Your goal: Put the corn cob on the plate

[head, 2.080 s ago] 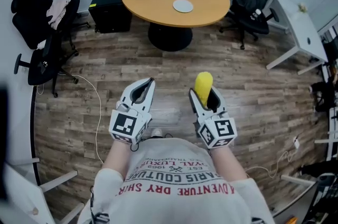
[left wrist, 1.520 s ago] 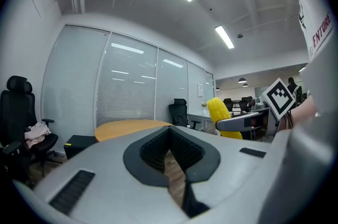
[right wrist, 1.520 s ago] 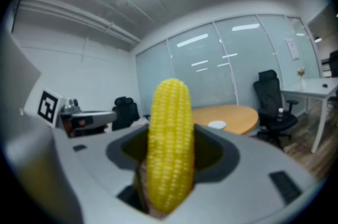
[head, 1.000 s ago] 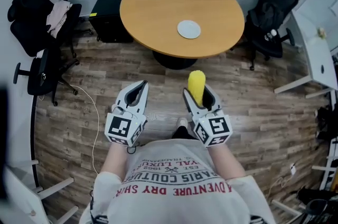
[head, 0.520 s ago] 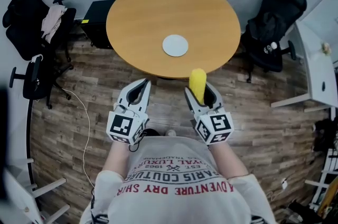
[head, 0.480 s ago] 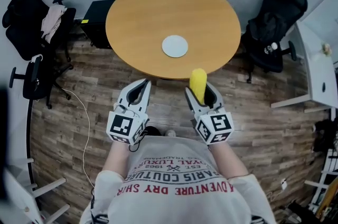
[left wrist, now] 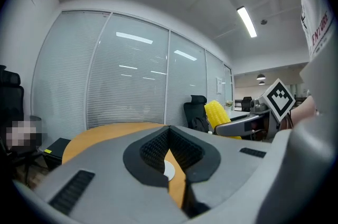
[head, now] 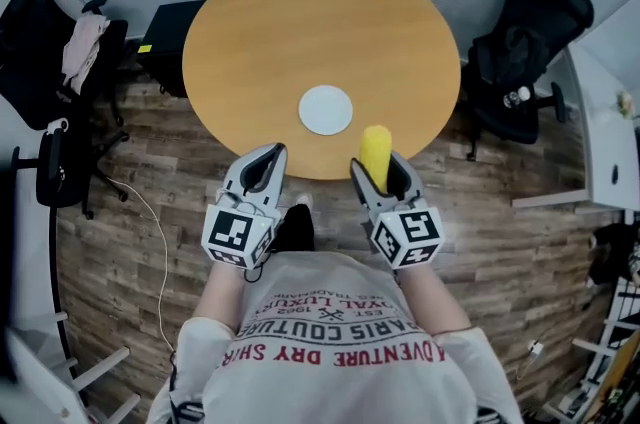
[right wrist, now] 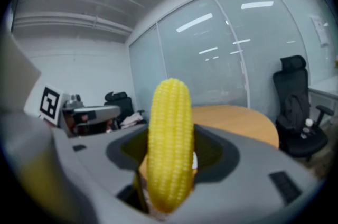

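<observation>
Here, the right tongs (head: 379, 170) are clamped on a yellow corn cob (head: 375, 150). The cob stands upright between the two jaws, and its rounded tip rises above them. In the right gripper view the corn cob (right wrist: 170, 143) fills the middle of the right tongs (right wrist: 169, 167), with a grey jaw pressed to each side of it.

The small round white plate (head: 326, 110) lies on the round wooden counter (head: 300, 12), close to the near edge. The cob is held in the air on the near right of the plate, over the counter's rim and apart from the plate.

The left tongs (head: 268, 164) are held on the near left of the plate, just off the counter's edge. In the left gripper view the tips of the left tongs (left wrist: 169, 134) meet with nothing between them; the plate (left wrist: 168, 169) shows through the slit lower down.

A black office chair (head: 525, 32) stands well to the right of the plate, and another black chair (head: 40, 42) well to its left. Both are on the wood-plank floor (head: 130, 212).
</observation>
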Available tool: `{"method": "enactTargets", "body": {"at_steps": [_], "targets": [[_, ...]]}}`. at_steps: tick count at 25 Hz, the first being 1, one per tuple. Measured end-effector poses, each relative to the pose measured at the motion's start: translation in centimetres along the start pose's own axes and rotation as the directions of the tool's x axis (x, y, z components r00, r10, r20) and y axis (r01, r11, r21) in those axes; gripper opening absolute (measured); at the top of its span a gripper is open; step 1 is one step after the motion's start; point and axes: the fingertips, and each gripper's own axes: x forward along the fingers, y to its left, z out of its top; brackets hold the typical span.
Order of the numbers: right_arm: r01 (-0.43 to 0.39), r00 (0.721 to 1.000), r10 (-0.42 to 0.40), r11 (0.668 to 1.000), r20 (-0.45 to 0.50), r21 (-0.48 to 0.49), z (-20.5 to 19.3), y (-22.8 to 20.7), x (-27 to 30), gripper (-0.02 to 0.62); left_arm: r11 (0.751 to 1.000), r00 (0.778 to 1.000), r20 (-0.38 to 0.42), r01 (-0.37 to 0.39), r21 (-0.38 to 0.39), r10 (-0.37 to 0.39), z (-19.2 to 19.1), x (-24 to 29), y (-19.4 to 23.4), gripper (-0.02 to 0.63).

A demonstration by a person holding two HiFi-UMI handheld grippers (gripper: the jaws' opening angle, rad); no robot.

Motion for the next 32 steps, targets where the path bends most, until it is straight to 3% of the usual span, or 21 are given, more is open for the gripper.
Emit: {"method": "enactTargets", "body": {"at_steps": [10, 18, 25, 32], "targets": [[0.057, 0.998, -0.055, 0.998, -0.043, 0.031, 2.6, -3.5, 10.8, 0.265, 0.996, 0.996, 0.011, 0.086, -0.007, -0.086, 1.6, 9.9, 7.8, 0.032], [0.074, 0.985, -0.063, 0.995, -0.160, 0.061, -0.2, -5.0, 17.8, 0.264, 0.994, 0.994, -0.023, 0.110, -0.021, -0.110, -0.2, 14.2, 13.1, 0.032], [0.081, 0.951, -0.048, 0.992, -0.305, 0.097, -5.1, -6.0, 21.0, 0.265, 0.991, 0.990, -0.052, 0.126, -0.037, -0.127, -3.1, 16.3, 14.3, 0.032], [0.114, 0.888, -0.061, 0.989, -0.456, 0.090, -11.5, -7.0, 24.0, 0.265, 0.989, 0.987, -0.096, 0.121, -0.081, -0.129, -6.0, 17.2, 15.6, 0.032]]}}
